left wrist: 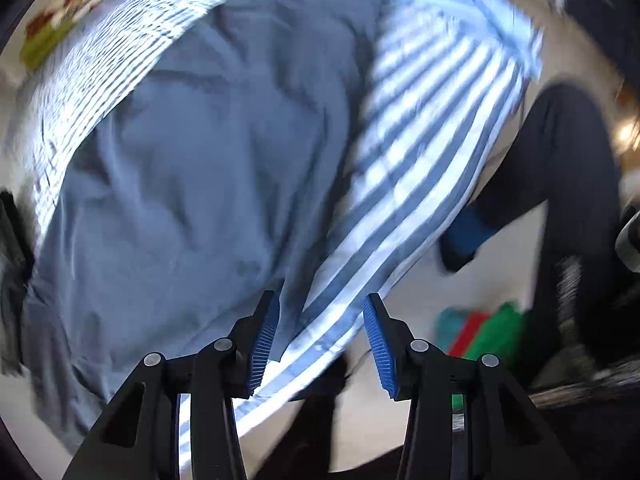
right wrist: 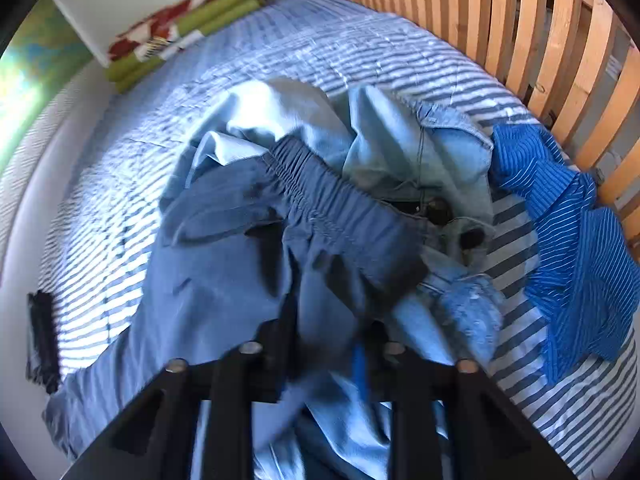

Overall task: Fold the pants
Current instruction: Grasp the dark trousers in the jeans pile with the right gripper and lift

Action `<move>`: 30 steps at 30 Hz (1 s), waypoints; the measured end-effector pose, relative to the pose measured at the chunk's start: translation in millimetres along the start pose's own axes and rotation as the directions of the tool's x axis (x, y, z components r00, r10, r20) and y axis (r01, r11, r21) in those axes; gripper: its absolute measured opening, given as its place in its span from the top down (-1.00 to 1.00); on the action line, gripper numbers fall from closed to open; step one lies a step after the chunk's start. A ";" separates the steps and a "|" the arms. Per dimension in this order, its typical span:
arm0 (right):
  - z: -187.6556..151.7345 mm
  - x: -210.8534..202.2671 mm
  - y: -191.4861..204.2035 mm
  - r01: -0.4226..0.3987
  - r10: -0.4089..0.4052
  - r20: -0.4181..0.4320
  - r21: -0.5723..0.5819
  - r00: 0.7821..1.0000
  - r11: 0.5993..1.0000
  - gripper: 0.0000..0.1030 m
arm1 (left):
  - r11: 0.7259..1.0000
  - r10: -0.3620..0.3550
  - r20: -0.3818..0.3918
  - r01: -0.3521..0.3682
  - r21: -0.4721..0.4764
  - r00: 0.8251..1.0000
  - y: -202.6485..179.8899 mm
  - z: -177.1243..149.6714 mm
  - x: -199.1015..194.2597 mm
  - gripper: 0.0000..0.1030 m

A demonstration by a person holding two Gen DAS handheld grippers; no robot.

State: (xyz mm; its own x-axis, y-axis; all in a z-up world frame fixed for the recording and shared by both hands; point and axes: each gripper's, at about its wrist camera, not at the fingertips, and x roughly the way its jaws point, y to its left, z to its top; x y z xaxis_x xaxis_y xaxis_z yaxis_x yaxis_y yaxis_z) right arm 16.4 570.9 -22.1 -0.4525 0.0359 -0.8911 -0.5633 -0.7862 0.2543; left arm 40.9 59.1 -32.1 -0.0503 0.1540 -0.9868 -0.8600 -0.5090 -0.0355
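The grey-blue pants (left wrist: pixel 192 168) lie spread on a blue-and-white striped bed cover (left wrist: pixel 424 152). My left gripper (left wrist: pixel 320 344) points down over the bed's edge; it is open, and its blue pads (left wrist: pixel 262 344) stand apart with nothing pinched. One edge of the pants runs beside the left pad. In the right wrist view the pants (right wrist: pixel 224 280) are bunched, with the elastic waistband (right wrist: pixel 320 192) lying across the middle. My right gripper (right wrist: pixel 326 344) sits low at the pants, its fingers (right wrist: pixel 276 340) apart and blurred. Loose pants fabric is draped between and over them.
A heap of light denim clothes (right wrist: pixel 400 148) and a bright blue striped shirt (right wrist: pixel 572 240) lie on the bed's right side. A wooden slatted frame (right wrist: pixel 520 24) stands behind. Folded green-and-red cloth (right wrist: pixel 180 28) lies at the far end. A person's dark leg (left wrist: pixel 560 184) stands beside the bed.
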 end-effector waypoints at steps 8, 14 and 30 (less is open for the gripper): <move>1.5 -6.3 -55.9 -0.069 0.065 0.037 0.118 0.997 0.991 0.41 | 0.972 0.134 0.069 -0.117 -0.205 0.989 113.9 54.9 7.4 -0.32; -2.2 25.4 -50.1 -0.111 0.111 0.005 0.145 0.994 0.983 0.11 | 0.968 0.110 0.020 -0.103 -0.230 0.994 124.7 65.1 50.2 -0.32; -7.4 18.0 -31.9 -0.071 0.064 0.191 0.034 0.980 0.997 0.54 | 0.966 0.090 0.014 -0.083 -0.244 0.996 101.4 68.5 68.9 -0.32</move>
State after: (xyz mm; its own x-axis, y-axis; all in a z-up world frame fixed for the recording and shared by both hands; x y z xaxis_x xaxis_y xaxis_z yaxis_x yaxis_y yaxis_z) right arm 31.3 592.1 -49.0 -0.6109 0.1030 -0.7850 -0.5525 -0.7656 0.3295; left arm -84.6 76.1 -92.8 -0.1345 0.1199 -0.9836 -0.7031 -0.7110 0.0095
